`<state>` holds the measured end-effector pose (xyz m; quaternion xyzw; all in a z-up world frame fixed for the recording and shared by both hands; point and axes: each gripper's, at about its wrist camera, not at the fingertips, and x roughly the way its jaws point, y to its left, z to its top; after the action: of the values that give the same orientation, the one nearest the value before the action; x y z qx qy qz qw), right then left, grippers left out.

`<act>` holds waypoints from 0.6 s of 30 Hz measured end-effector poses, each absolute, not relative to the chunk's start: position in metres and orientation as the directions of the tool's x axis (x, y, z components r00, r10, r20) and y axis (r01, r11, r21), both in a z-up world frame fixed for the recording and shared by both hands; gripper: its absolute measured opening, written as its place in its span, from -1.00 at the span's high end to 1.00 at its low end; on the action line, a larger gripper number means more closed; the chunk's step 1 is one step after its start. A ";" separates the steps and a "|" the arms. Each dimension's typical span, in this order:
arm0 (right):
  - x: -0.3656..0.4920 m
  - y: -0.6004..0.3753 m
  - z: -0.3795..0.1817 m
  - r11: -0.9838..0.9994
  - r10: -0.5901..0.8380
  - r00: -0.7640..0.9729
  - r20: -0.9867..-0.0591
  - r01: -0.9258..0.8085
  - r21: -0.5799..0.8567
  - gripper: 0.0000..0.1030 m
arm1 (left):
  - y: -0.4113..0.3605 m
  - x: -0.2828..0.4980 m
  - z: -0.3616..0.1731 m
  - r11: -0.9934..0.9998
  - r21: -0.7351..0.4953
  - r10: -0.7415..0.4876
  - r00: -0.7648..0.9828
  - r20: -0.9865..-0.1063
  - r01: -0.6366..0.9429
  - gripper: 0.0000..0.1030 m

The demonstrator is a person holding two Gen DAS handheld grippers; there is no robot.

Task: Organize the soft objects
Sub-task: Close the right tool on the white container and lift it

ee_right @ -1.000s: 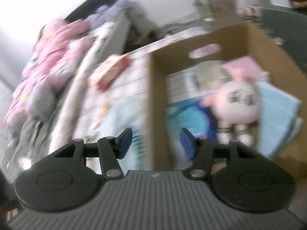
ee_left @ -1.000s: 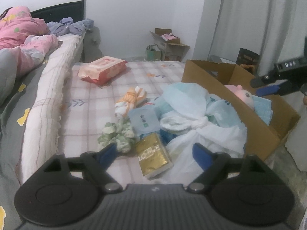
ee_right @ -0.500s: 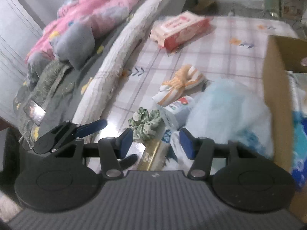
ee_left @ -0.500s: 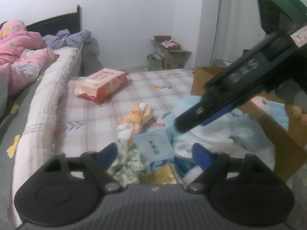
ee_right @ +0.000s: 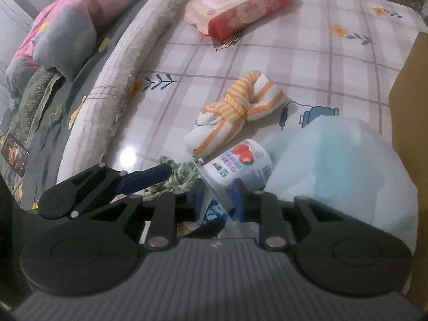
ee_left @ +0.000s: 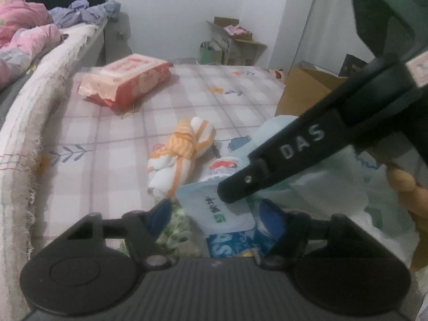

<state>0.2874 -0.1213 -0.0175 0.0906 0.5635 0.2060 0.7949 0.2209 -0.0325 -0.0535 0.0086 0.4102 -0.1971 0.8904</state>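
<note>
A small tissue pack with a strawberry print lies on the checked mat; it also shows in the left wrist view. My right gripper has its jaws narrowed around the pack's near end. My left gripper is open just in front of the same pack, and its blue finger shows in the right wrist view. An orange-striped knotted cloth lies beyond, a green scrunchie to the left, and a pale blue plastic bag to the right.
A red wipes pack lies at the far side of the mat. A cardboard box stands at the right edge. A rolled white mat edge and bedding run along the left. More boxes stand by the wall.
My right gripper has swung from over the box to the mat, come down and closed in on the tissue pack. My left gripper has moved forward toward the same pile.
</note>
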 end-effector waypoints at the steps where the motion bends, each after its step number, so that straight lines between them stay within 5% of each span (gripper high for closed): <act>1: 0.288 -0.122 -0.017 0.895 0.437 0.280 -0.855 -0.225 0.384 0.62 | -0.033 0.223 -0.055 0.922 -0.152 -0.346 0.580 -0.738 0.356 -0.43; 5: 0.289 -0.126 -0.017 0.870 0.490 0.270 -0.829 -0.216 0.444 0.93 | -0.033 0.232 -0.060 0.921 -0.169 -0.350 0.558 -0.752 0.350 -0.43; 18: 0.300 -0.153 -0.021 0.827 0.561 0.273 -0.782 -0.142 0.544 0.96 | -0.040 0.256 -0.059 0.912 -0.169 -0.363 0.542 -0.758 0.374 -0.44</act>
<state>0.3000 -0.1533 -0.0210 0.1872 0.5587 0.2265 0.7755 0.2562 -0.0398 -0.0594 0.0065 0.4301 -0.2099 0.8780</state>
